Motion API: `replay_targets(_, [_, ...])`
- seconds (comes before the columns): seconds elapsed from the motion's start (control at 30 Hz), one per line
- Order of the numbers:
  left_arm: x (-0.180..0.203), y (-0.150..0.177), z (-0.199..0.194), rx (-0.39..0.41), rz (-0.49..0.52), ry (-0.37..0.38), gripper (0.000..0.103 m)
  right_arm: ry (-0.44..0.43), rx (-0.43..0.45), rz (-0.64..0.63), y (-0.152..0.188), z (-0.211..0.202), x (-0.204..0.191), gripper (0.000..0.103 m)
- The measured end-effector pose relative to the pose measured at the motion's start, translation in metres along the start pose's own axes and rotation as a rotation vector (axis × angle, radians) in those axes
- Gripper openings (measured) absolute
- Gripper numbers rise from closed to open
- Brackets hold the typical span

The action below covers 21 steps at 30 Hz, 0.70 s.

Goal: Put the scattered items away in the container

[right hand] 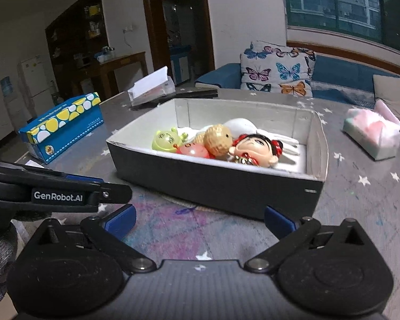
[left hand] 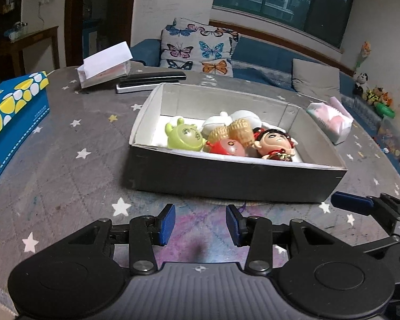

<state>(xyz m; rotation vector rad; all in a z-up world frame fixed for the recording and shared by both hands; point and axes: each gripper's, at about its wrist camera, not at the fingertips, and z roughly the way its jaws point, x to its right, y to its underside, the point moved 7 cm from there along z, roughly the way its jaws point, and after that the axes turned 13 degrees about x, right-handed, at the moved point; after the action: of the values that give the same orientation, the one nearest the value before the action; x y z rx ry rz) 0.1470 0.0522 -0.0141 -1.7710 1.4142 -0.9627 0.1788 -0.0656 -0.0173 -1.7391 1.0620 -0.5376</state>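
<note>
I am holding both grippers low over the star-print table (left hand: 66, 165), just short of the container (left hand: 234, 181), and nothing is in either of them.

Going left to right in the left wrist view: a blue and yellow tissue box (left hand: 10, 117) is sitting at the far left, well apart from the work. The left gripper (left hand: 200, 224) is standing partly spread, its 2 blue pads empty, aimed at the container's dark near wall. The container is lying straight ahead of it with its long axis running left to right across my line of approach. Inside, the toys are crowding the near side: a green figure (left hand: 184, 136), a red one (left hand: 226, 146), a tan knitted piece (left hand: 242, 130), then a doll with black hair (left hand: 274, 141). The right gripper (right hand: 200, 221) is spread wider, also empty, and the same wall is facing it just ahead. A soft tissue pack (left hand: 330, 120) is lying beyond the container's right end.

I am seeing no loose toy left on the cloth, so I judge the tidying close to done. Both grippers look about equally near the container; any further reach would be going forward and up over the near wall.
</note>
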Motion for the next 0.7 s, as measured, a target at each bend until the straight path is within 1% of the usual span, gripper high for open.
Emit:
replay_targets(0.13, [-0.002, 0.002, -0.002, 0.022, 0.006, -0.025, 0.043, 0.015, -0.004, 0.003, 0.007, 0.002, 0.000, 0.103])
replay_targets(0.27, [-0.002, 0.003, -0.002, 0.038, 0.023, -0.051, 0.043, 0.047, -0.021, 0.007, 0.015, 0.005, 0.001, 0.103])
replay_targets(0.5, [0.001, 0.009, 0.001, 0.039, 0.056, -0.069, 0.043, 0.085, -0.032, 0.022, 0.027, 0.007, 0.005, 0.103])
replay_targets(0.7, [0.000, 0.014, 0.005, 0.028, 0.059, -0.077, 0.043, 0.116, -0.033, 0.043, 0.029, 0.009, 0.012, 0.103])
